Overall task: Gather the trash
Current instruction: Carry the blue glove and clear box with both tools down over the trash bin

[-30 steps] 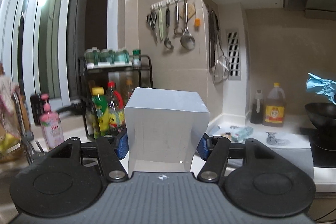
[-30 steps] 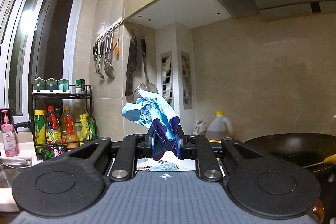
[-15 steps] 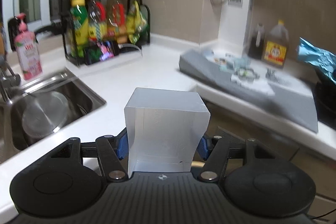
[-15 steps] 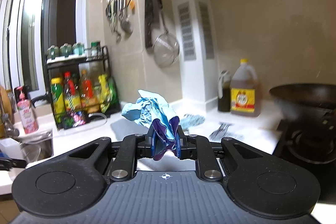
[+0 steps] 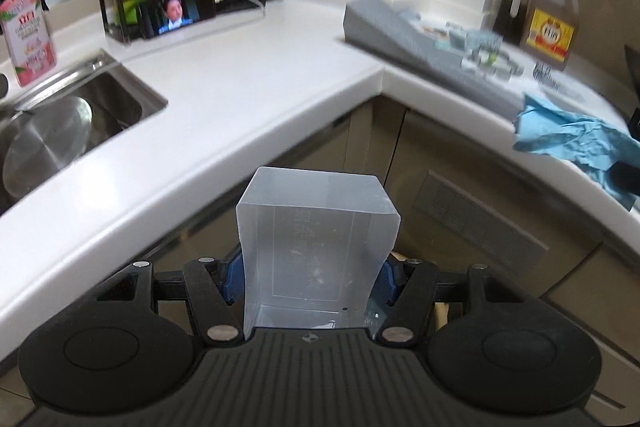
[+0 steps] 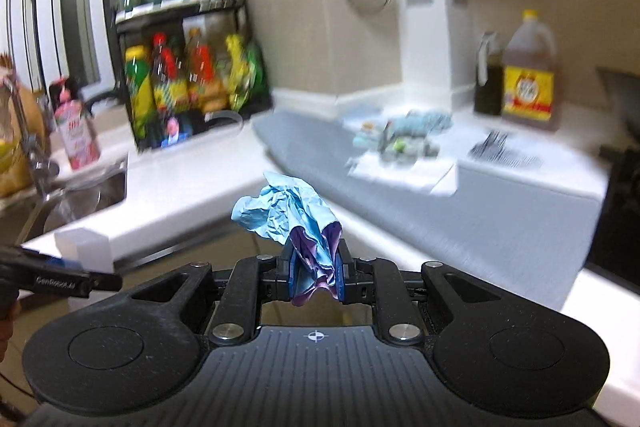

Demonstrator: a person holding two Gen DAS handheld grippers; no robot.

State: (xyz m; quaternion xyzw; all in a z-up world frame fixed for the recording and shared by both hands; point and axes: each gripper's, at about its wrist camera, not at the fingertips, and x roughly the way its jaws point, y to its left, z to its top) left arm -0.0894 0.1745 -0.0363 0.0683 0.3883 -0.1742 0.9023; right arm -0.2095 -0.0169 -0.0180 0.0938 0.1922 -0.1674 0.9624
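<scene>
Trash is in both grippers: I am holding a clear box point(image 5: 316, 247) in the left gripper point(image 5: 312, 277), its fingers point(image 5: 234, 277) spread fairly wide and pressing on the box's two sides. I am pinching a crumpled blue wrapper point(image 6: 286, 213) in the right gripper point(image 6: 315, 277), its fingers nearly together on the wad. Both loads are hanging off the counter point(image 5: 224, 83), in front of the cabinet doors. No bin is showing in either view, so I judge this to be the carry to it. To do it well I am keeping both grips firm and the box's open end clear of the counter edge. Left gripper is pointing steeply down toward the cabinets; right is tilting only slightly down, beside it.
</scene>
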